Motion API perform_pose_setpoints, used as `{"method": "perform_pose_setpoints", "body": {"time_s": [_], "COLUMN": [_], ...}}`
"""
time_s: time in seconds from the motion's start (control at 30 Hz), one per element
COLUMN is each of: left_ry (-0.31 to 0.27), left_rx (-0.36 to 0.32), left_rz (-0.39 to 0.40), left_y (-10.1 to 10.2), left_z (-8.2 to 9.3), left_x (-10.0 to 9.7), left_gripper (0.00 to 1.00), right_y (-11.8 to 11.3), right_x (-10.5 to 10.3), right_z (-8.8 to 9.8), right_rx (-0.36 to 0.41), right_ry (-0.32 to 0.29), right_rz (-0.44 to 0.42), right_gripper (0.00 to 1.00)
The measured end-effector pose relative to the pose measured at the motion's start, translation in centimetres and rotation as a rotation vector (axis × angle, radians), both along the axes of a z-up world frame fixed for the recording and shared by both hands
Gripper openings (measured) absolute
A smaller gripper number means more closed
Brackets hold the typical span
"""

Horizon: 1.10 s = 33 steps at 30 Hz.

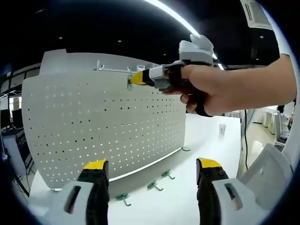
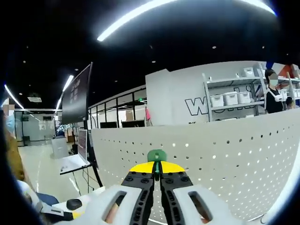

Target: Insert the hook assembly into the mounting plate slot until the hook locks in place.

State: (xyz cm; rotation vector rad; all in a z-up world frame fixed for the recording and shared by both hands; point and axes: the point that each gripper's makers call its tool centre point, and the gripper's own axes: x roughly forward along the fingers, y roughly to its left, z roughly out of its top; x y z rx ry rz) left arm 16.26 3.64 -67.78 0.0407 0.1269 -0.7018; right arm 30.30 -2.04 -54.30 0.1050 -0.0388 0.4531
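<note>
A white perforated metal mounting plate [image 1: 108, 126] stands upright on a smooth white counter [image 1: 206, 140], its face dotted with regular rows of small round holes. In the left gripper view, the right tool [image 1: 132, 78], yellow-tipped with black and white plastic housing and held in a person's hand [image 1: 220, 89], presses against the plate near its top edge, its jaws pinching a small green hook base [image 1: 129, 82] from which a thin metal rod [image 1: 112, 70] juts along the plate. The right gripper view shows the same jaws pressed together on the green hook base [image 2: 156, 156], flat against the plate [image 2: 225, 154]. The left tool [image 1: 152, 171] is spread wide and empty above the counter. Three more green-based metal hooks [image 1: 152, 186] lie on the counter along the plate's foot.
</note>
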Motion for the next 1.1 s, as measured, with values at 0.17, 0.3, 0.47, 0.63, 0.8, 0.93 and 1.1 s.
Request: {"method": "perform_pose_setpoints", "body": {"time_s": [0.17, 0.3, 0.47, 0.63, 0.8, 0.93, 1.1], "left_ry": [0.003, 0.007, 0.010, 0.013, 0.023, 0.033, 0.042], "left_rx": [-0.011, -0.012, -0.013, -0.005, 0.003, 0.001, 0.007], "left_rz": [0.006, 0.003, -0.001, -0.002, 0.000, 0.004, -0.001], "left_y": [0.1, 0.0, -0.2, -0.2, -0.1, 0.0, -0.1], "left_z": [0.1, 0.0, 0.0, -0.1, -0.4, -0.7, -1.0], "left_x": [0.2, 0.2, 0.1, -0.1, -0.2, -0.2, -0.2], "left_gripper": [0.77, 0.77, 0.77, 0.76, 0.76, 0.76, 0.76], "right_y": [-1.2, -1.3, -1.1, -0.9, -0.8, -0.7, -0.5], "right_x": [1.1, 1.9, 2.7, 3.7, 4.6, 5.0, 5.6], "right_z": [-0.1, 0.1, -0.1, -0.2, 0.1, 0.1, -0.4], "right_rx": [0.012, 0.002, -0.008, -0.032, -0.041, -0.045, -0.051], "right_ry": [0.008, 0.000, -0.009, -0.029, -0.041, -0.043, -0.031], "right_rz": [-0.040, -0.058, -0.072, -0.087, -0.095, -0.095, -0.094], "right_gripper": [0.01, 0.01, 0.01, 0.01, 0.01, 0.01, 0.01]}}
